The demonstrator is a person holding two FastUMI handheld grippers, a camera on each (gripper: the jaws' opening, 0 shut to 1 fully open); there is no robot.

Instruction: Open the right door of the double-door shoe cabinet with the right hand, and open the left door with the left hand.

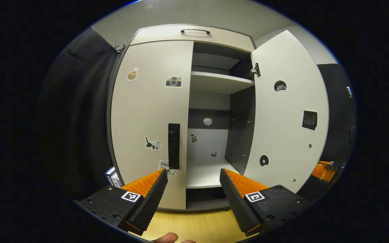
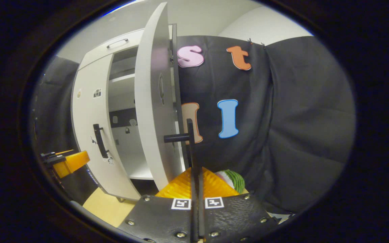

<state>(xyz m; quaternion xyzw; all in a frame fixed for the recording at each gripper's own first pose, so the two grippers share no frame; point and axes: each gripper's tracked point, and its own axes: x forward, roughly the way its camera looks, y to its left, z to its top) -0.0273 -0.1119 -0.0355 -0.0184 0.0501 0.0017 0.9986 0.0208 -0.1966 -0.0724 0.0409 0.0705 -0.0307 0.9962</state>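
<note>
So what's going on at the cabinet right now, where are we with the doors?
The right door of the shoe cabinet is swung wide open, and the right tongs are shut on the right door's handle. The left door is closed. The left tongs are open, pointed at the left door's handle but not yet gripping it.

A staged recording booth, seemingly: black cloth walls (image 2: 299, 118) flank a pale, sticker-dotted double-door shoe cabinet (image 1: 150, 111) on light wooden flooring (image 1: 194, 224).
</note>
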